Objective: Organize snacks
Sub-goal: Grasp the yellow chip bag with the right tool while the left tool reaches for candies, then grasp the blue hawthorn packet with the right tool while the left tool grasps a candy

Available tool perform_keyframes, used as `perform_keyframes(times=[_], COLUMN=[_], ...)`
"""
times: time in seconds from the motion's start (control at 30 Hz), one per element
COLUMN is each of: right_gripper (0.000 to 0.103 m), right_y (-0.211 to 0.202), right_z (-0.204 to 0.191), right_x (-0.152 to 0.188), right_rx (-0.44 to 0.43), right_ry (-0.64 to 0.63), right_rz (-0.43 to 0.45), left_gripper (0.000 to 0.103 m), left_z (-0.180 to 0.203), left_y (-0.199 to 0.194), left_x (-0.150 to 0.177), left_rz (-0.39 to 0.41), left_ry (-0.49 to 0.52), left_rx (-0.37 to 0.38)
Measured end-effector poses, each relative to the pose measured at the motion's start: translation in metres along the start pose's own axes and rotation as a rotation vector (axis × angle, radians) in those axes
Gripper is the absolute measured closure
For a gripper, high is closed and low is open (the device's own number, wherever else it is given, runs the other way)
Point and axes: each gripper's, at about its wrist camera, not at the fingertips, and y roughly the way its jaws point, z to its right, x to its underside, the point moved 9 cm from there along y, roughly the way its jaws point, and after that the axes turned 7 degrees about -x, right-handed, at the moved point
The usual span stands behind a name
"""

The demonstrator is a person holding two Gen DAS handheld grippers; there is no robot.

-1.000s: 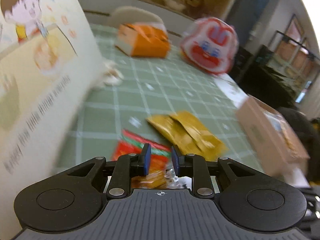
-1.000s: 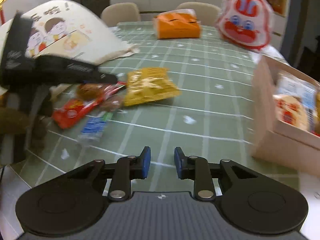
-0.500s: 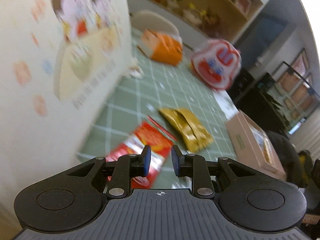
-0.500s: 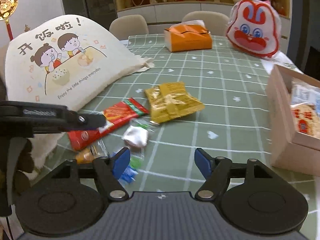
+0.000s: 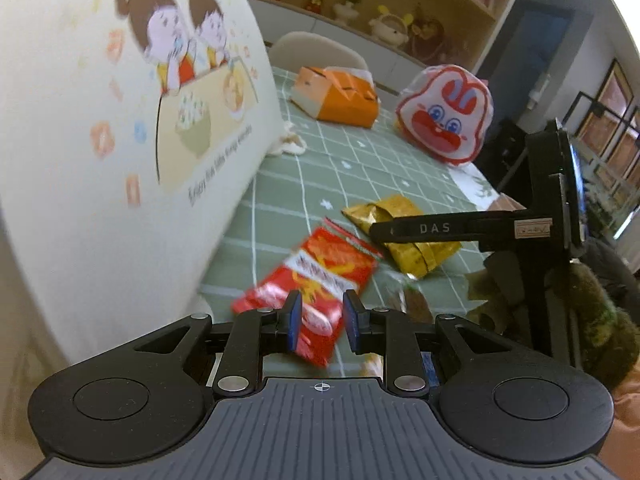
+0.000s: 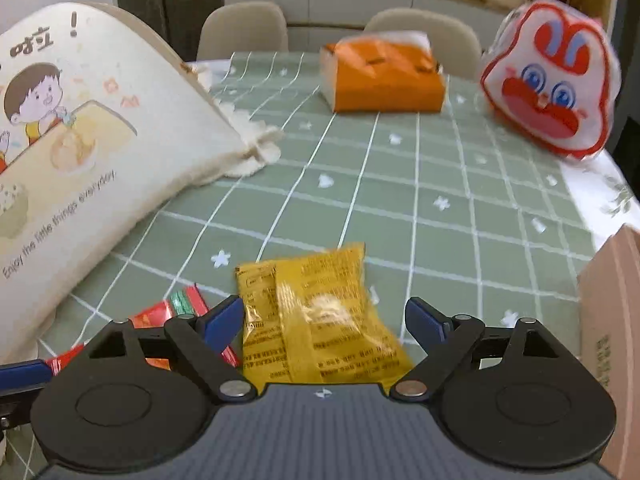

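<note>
A yellow snack packet (image 6: pixel 316 320) lies flat on the green checked tablecloth (image 6: pixel 400 184), right between the wide-open fingers of my right gripper (image 6: pixel 325 314), which hovers low over it. The same packet (image 5: pixel 404 232) shows in the left wrist view, partly behind the right gripper's black body (image 5: pixel 552 216). A red snack packet (image 5: pixel 316 284) lies in front of my left gripper (image 5: pixel 319 322), whose jaws stand narrowly apart and hold nothing. Its red edge (image 6: pixel 160 316) shows at the right view's lower left.
A cream cartoon-printed cloth bag (image 6: pixel 80 152) fills the left side. An orange tissue box (image 6: pixel 384 76) and a red-and-white rabbit bag (image 6: pixel 552 80) stand at the far end. A cardboard box's (image 6: pixel 612 320) corner sits at the right edge. Chairs stand behind the table.
My right gripper opened wide and moved forward and down over the yellow packet. The left gripper pulled back and tilted up, its jaws unchanged.
</note>
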Motion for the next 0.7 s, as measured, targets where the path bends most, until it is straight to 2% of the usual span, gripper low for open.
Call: perform_keyframes(times=[0.17,0.33,0.53,0.6,0.7], right_gripper=[0.024,0.024,0.024,0.024,0.024], right_y=[-0.029,-0.080,-0.128,-0.140,-0.158], right_z=[0.003,0.008,0.031,0.040,0.053], right_x=[0.037,0.082,0.127,0.141,0.160], right_rx=[0.012,0.055,0.131,0.157,0.189], right_ry=[-0.021,-0.067,-0.038,-0.017,0.013], right_rz=[0.009,0.023,0.058,0.072,0.101], left_gripper=[0.077,0.077,0.077,0.077,0.077], left_z=[0.016,0.044,0.073,0.070,0.053], left_y=[0.004,0.008,-0.004,-0.014,-0.029], left_x=[0.018,0.032,0.053,0.049,0.041], left_rz=[-0.042,-0.087,-0.139,-0.109,-0.057], left_ry=[-0.007,0.018,0.049,0.041,0.038], left_rx=[0.070,0.136,0.236,0.233,0.159])
